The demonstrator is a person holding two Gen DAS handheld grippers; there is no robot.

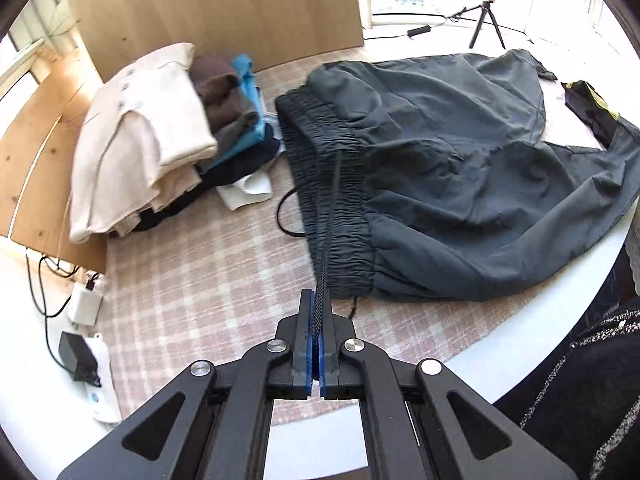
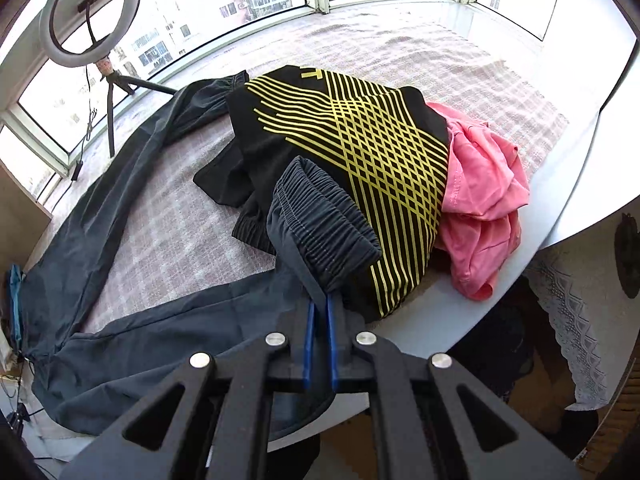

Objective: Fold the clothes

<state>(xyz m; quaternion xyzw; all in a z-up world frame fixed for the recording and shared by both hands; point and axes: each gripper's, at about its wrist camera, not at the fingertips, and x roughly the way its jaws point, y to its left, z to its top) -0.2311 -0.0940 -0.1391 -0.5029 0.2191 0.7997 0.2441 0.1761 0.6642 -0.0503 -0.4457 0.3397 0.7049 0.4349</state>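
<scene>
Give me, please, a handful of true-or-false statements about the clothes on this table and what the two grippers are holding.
1. The left gripper is shut on the drawstring of the dark grey trousers. True.
2. The right gripper hangs open above the table. False: it is shut on a ribbed cuff of the trousers.
3. A pink garment lies next to the black top with yellow stripes. True.
4. The pile of folded clothes sits on top of the trousers. False: it lies beside the waistband, on the checked cloth.
5. A ring light stands by the window. True.
</scene>
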